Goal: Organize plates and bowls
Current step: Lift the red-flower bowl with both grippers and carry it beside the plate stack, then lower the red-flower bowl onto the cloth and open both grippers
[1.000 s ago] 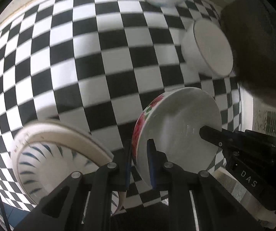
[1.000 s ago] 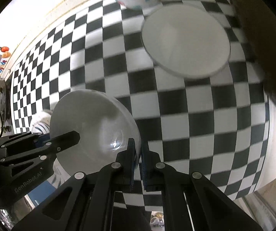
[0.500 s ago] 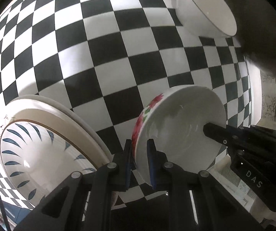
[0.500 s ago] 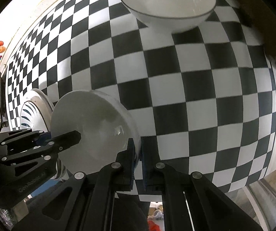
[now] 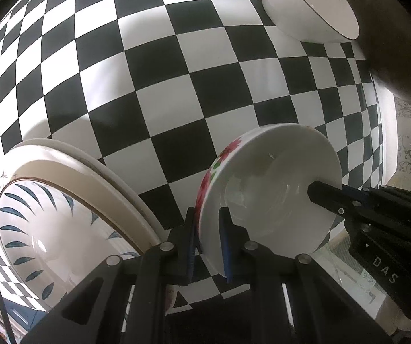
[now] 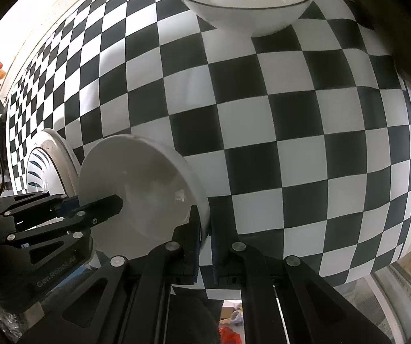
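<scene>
My left gripper point(image 5: 208, 240) pinches one side of the flowered bowl point(image 5: 271, 189), and my right gripper point(image 6: 204, 239) pinches the other side. The bowl hangs between them, tipped, above the checkered table point(image 5: 176, 86). The stacked plates point(image 5: 70, 200) lie just beside my left fingers. The plain white bowl point(image 6: 242, 3) sits far ahead.

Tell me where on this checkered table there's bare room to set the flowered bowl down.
The widest bare stretch of checkered cloth lies between the flowered bowl held by both grippers and the black-rimmed white bowl at the far side. It is crowded to the left, where the stacked plates with blue leaf marks sit close beside the held bowl.
</scene>
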